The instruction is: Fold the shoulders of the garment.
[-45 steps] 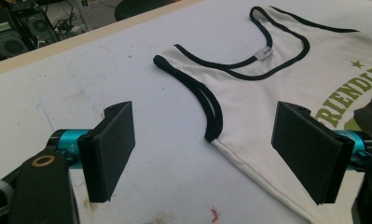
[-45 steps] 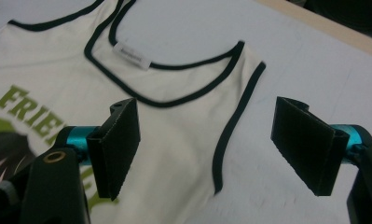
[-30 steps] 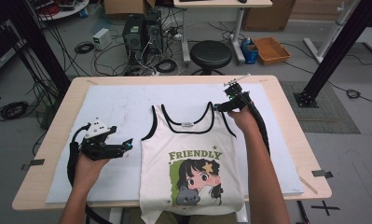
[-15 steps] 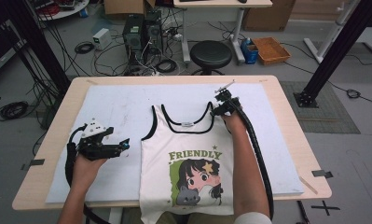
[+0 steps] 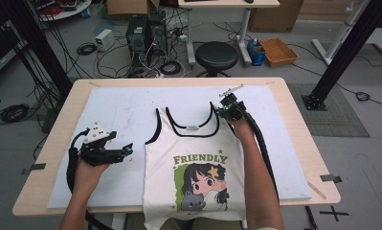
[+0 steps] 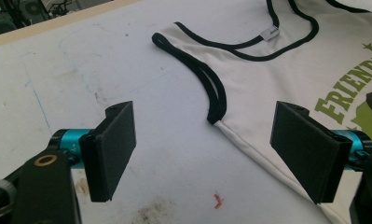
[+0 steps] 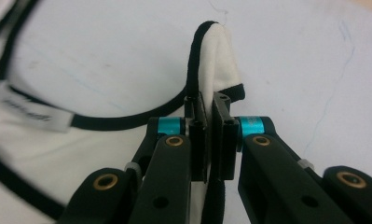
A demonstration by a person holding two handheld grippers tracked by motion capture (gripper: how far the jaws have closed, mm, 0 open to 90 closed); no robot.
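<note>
A white tank top (image 5: 193, 158) with black trim and a "FRIENDLY" cartoon print lies flat on the white mat (image 5: 107, 115), its hem hanging over the near table edge. My right gripper (image 5: 223, 113) is at the top's right shoulder strap. Its jaws have just been closing and are now shut on that strap (image 7: 218, 51), which stands pinched up between the pads of the right gripper (image 7: 210, 100). My left gripper (image 5: 128, 149) rests on the mat just left of the top. The left gripper (image 6: 204, 119) is open, with the left armhole trim (image 6: 211, 88) beyond its pads.
The wooden table (image 5: 294, 120) shows around the mat. Behind its far edge are a black stool (image 5: 216, 55), computer towers (image 5: 145, 33) and floor cables. A black post (image 5: 344, 52) stands at the back right. Bare mat lies to both sides of the top.
My right gripper has sunk onto the right shoulder strap and shut on it, bunching the strap up. The left gripper has stayed where it was, open.
</note>
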